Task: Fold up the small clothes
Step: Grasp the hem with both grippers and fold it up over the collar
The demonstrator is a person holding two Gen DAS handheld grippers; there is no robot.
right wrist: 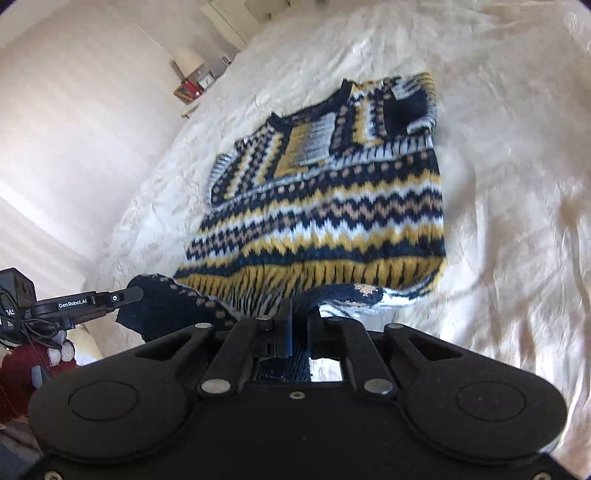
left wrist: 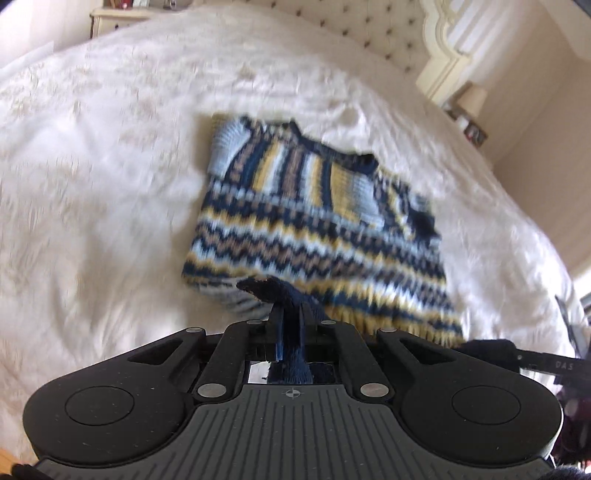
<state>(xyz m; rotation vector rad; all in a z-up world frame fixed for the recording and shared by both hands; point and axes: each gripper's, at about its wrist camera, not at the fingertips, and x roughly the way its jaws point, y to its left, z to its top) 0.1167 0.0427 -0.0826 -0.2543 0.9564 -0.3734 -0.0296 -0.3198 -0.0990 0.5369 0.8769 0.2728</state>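
Observation:
A small knitted sweater (left wrist: 314, 229) with navy, yellow, white and tan zigzag bands lies on the white bed, sleeves folded in over the chest; it also shows in the right wrist view (right wrist: 325, 206). My left gripper (left wrist: 291, 314) is shut on the sweater's navy hem at its near left corner. My right gripper (right wrist: 301, 317) is shut on the hem at its near right corner. Both hold the bottom edge lifted a little off the bed. The left gripper (right wrist: 125, 295) also shows at the left of the right wrist view, pinching navy fabric.
The white bedspread (left wrist: 110, 184) surrounds the sweater. A tufted headboard (left wrist: 354, 33) is at the far end. A bedside table with a lamp (left wrist: 472, 99) stands at the right, also seen in the right wrist view (right wrist: 188, 62). A second nightstand (left wrist: 114, 18) is far left.

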